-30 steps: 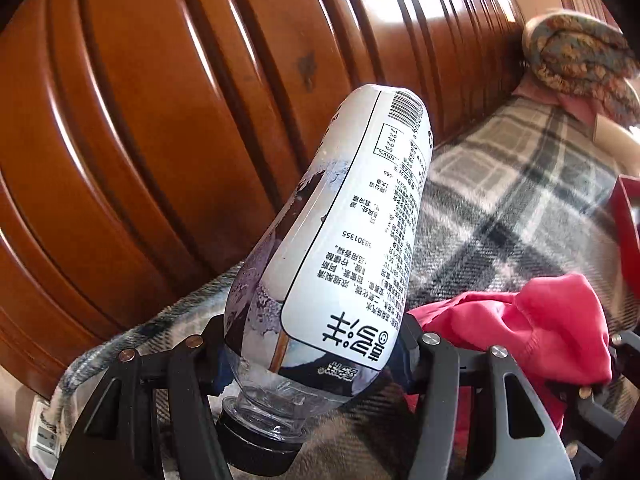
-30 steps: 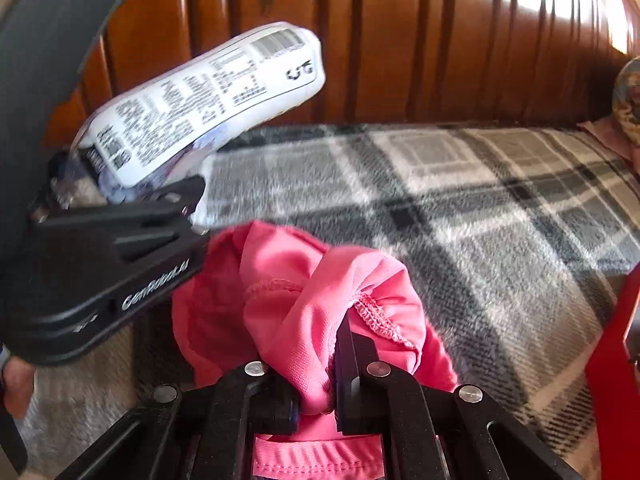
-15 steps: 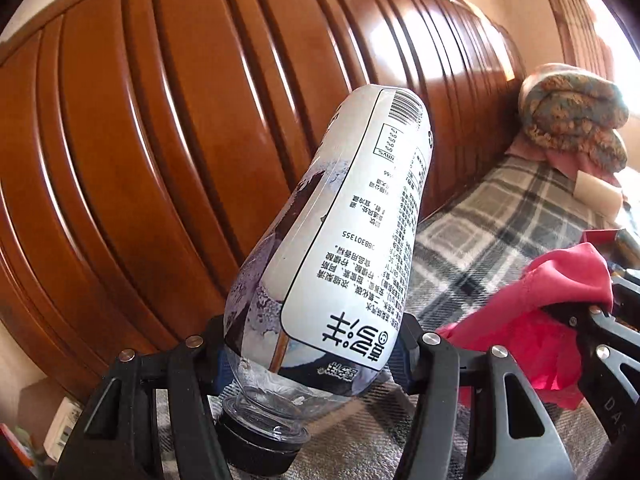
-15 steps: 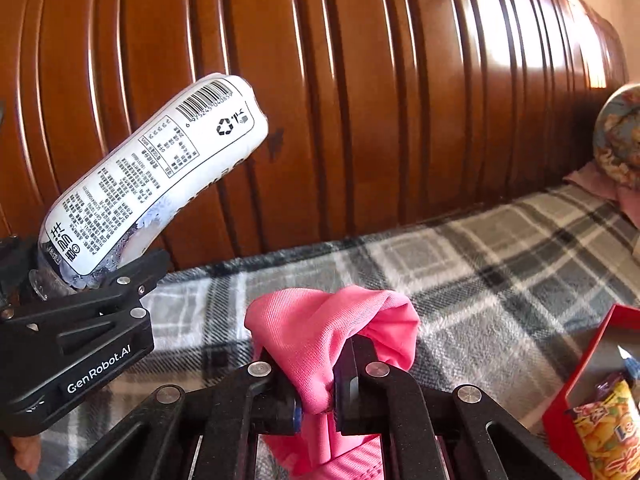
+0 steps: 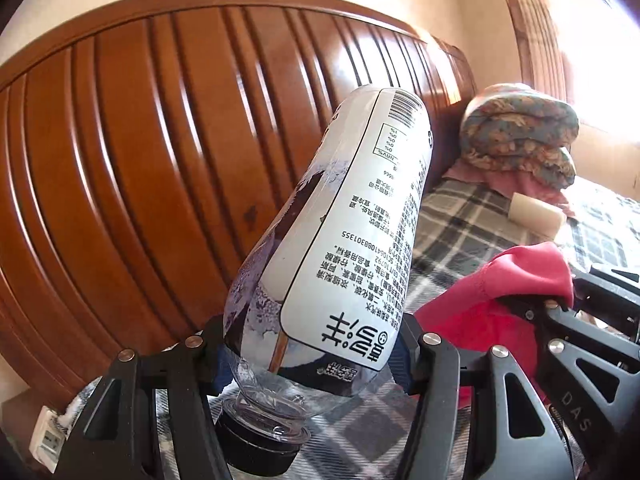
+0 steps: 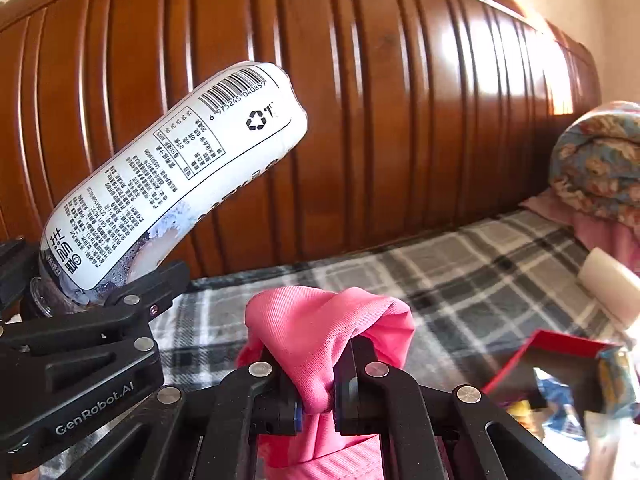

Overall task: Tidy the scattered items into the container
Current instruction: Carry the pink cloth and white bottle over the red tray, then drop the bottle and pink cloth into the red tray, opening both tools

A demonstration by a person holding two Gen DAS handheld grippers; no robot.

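White bottle (image 5: pixel 340 240) tilts base-up, cap down, clamped by left gripper (image 5: pixel 308 352); right gripper (image 6: pixel 316 384) pinches pink cloth (image 6: pixel 320 332)

My left gripper (image 5: pixel 312 356) clamps a plastic bottle (image 5: pixel 340 248) low on its body near the neck: white label with black print and barcode, clear shoulder, black cap pointing down toward me, base tilted up and away. It's held in the air in front of the headboard. My right gripper (image 6: pixel 316 396) pinches a pink cloth (image 6: pixel 328 332), bunched over the fingertips, rest hanging below. Red container (image 6: pixel 560 356) sits on the plaid bed at lower right, open, with colourful snack packets (image 6: pixel 616 380) inside, blurred.
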